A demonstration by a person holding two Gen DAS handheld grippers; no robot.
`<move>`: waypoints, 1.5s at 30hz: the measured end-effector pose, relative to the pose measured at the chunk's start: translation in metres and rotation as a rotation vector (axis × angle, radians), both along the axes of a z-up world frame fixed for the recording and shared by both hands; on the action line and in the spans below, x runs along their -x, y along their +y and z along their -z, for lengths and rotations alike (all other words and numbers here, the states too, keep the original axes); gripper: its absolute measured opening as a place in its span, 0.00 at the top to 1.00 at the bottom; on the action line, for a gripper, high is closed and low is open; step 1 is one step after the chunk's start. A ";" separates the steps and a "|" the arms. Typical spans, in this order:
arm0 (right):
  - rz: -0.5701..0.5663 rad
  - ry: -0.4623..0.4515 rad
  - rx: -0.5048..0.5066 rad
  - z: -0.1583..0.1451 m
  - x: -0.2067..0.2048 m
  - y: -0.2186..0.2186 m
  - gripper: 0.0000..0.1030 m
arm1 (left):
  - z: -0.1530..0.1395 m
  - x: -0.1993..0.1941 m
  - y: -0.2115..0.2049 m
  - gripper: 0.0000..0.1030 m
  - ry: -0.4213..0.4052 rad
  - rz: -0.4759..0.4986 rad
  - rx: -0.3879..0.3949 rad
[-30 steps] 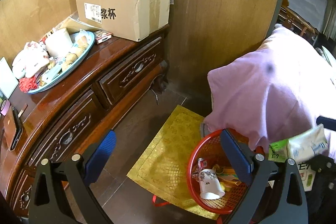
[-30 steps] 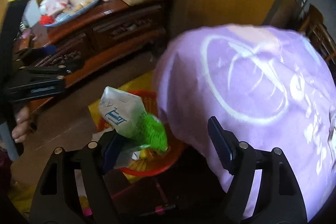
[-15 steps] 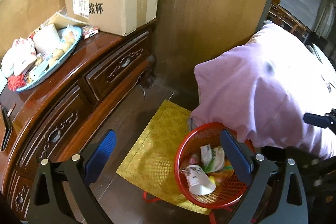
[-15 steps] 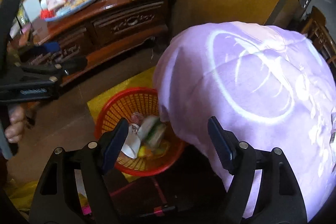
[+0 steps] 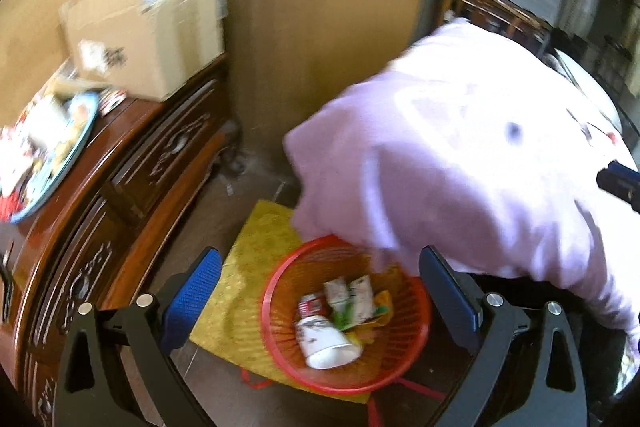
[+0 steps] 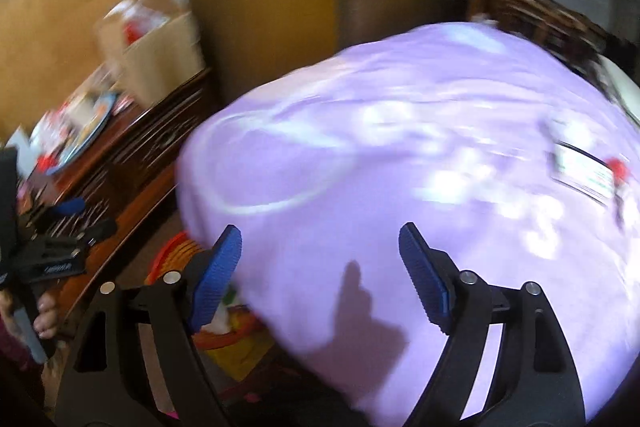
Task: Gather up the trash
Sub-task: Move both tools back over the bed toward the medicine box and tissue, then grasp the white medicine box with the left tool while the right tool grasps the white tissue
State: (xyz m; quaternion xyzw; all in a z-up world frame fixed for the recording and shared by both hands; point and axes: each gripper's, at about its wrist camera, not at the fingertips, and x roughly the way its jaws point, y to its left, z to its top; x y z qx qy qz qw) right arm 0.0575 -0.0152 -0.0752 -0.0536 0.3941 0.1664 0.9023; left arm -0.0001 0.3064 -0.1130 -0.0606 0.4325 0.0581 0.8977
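Note:
A red mesh basket (image 5: 280, 331) stands on a yellow mat on the floor beside the bed. It holds a white paper cup (image 5: 324, 341), a white and green wrapper (image 5: 352, 297) and other scraps. My left gripper (image 5: 320, 291) is open and empty above the basket. My right gripper (image 6: 320, 267) is open and empty over the purple blanket (image 6: 420, 167); the basket's rim (image 6: 172, 247) peeks out at its left. A small packet (image 6: 584, 171) lies on the blanket at the right.
A dark wooden dresser (image 5: 120, 179) stands at the left with a cardboard box (image 5: 152, 39) and a blue tray of items (image 5: 48, 147). A wooden panel (image 5: 320, 27) rises behind. The pink blanket (image 5: 480, 167) overhangs the basket.
The white and green wrapper left my right gripper and fell into the basket. My right gripper then swung right and up over the blanket. My left gripper drifted over the basket.

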 end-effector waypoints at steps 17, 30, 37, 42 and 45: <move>0.641 -0.055 -0.029 0.030 -0.012 -0.298 0.20 | -0.029 -0.117 -0.290 0.06 -0.037 0.476 -0.108; 0.724 -0.061 -0.392 0.061 -0.005 -0.378 0.16 | -0.015 -0.229 -0.454 0.06 -0.127 0.833 -0.202; 0.719 -0.064 -0.462 0.061 -0.005 -0.381 0.15 | 0.014 -0.247 -0.488 0.12 -0.024 0.915 -0.145; 0.718 -0.069 -0.467 0.061 -0.006 -0.379 0.15 | 0.007 -0.216 -0.467 0.13 0.042 0.960 0.052; 0.719 -0.072 -0.468 0.061 -0.005 -0.377 0.15 | 0.004 -0.195 -0.454 0.13 0.040 0.954 0.068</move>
